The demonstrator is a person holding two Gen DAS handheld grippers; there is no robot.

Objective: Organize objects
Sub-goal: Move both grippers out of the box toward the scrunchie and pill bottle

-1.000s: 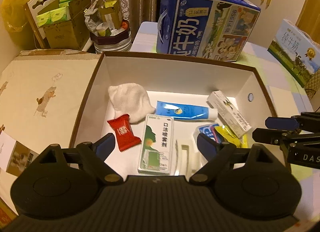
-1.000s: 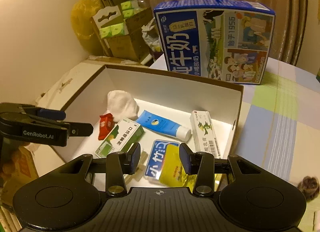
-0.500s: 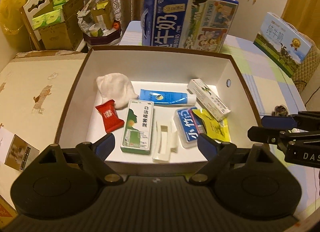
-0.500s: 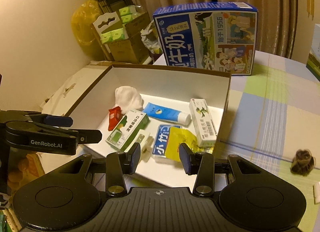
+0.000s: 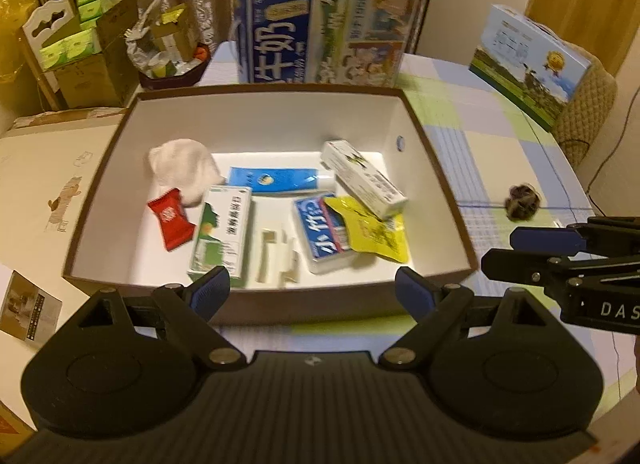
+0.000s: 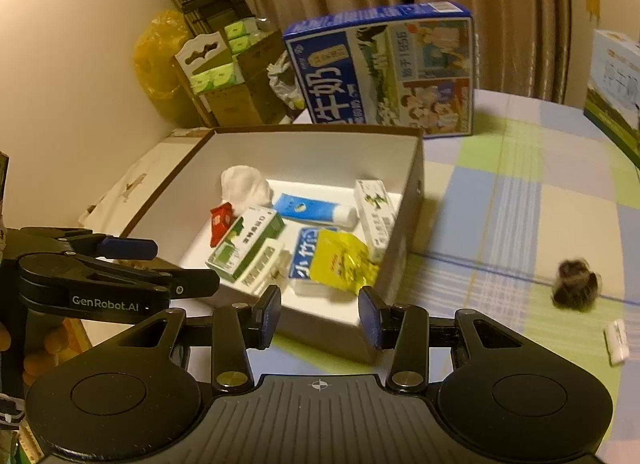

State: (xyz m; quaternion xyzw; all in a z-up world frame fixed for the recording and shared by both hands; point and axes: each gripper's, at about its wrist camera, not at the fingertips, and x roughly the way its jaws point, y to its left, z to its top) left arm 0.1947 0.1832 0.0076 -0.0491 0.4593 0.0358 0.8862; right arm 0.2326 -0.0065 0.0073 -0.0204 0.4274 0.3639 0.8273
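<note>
The worktop [image 5: 492, 152] wears a checked cloth in pale blue, green and cream. A big blue milk carton [image 5: 324, 28] stands at its far edge, just behind the open box [image 5: 264, 296], which has brown rims and white walls. A 2nd carton [image 5: 528, 64] leans far right.

Inside the box lie a white cloth [image 5: 182, 168] at back left, a blue tube [image 5: 276, 180] beside it, a long white carton [image 5: 362, 178] tilted at back right, a green-and-white medicine box [image 5: 222, 236], a blue pack [image 5: 320, 232] with a yellow sachet [image 5: 372, 230] overlapping it, a white plastic piece [image 5: 278, 254] and a red candy [image 5: 171, 218].

Outside, on the cloth right of the box, sits a dark fuzzy ball [image 6: 576, 284] and, nearer, a small white item [image 6: 616, 342].

The left tool [image 5: 312, 292] hangs at the box's near wall, its fingers spread wide and holding nothing. The right tool [image 6: 318, 316] hovers at the box's near right corner, fingers parted and empty too. The box wall stands between both tools and the contents.
</note>
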